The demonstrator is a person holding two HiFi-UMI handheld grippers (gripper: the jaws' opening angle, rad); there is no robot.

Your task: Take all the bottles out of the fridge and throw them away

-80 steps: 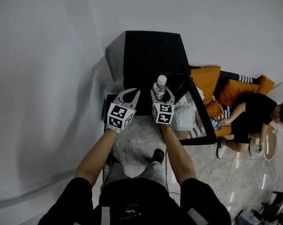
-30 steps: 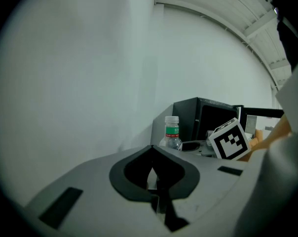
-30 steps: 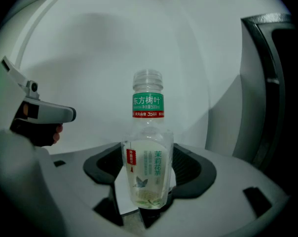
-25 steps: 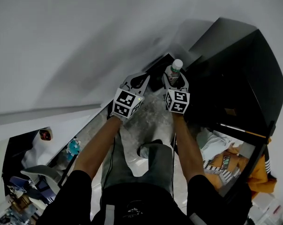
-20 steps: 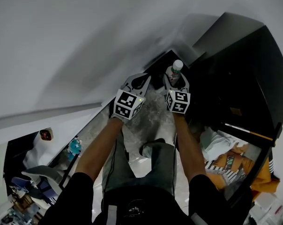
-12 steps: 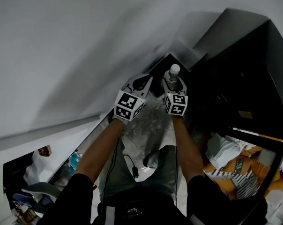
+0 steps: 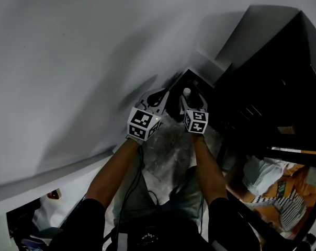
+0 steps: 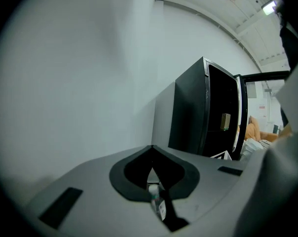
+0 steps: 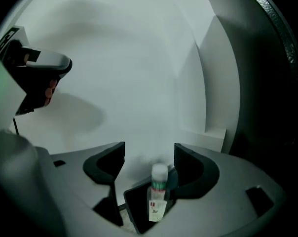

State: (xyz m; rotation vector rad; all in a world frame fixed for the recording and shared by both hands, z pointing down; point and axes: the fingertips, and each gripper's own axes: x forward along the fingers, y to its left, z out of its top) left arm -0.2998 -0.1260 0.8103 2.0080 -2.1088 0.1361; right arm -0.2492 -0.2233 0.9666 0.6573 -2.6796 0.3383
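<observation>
**A:** Containers first. What's holding what?

**B:** Black bin [image 9: 135,211] with an open top, in the corner against the white wall [image 7: 85,61], just beside the black fridge [image 8: 196,115]. The inside is dark. The only thing I can make out at its mouth is the bottle [image 9: 158,196]. The fridge door [image 8: 241,117] is open, but the cavity reads black and I can't see any contents from here.

**A:** Bottle vs the tongs?

**B:** It's upright, with a white cap on top, a green band under it and a label lower down. It stands between the two jaws of the right tongs [image 9: 149,158], closer to the jaw on the fridge side. I can't tell if it touches that jaw. Its lower half overlaps the bin mouth, and I can't tell whether the base is resting on anything. From above, the cap shows just ahead of the right marker cube [image 7: 195,121], against the bin's dark opening.

**A:** Right tongs state?

**B:** Jaws spread wide, with no clamp on the bottle. They're held directly over the bin.

**A:** Left?

**B:** The left tongs [image 8: 151,154] are closed tip to tip with nothing between the pads. They're just beside the right tongs on the wall side, and their camera faces the fridge. A white cap and a bit of label show through the slot under the tips.
</observation>
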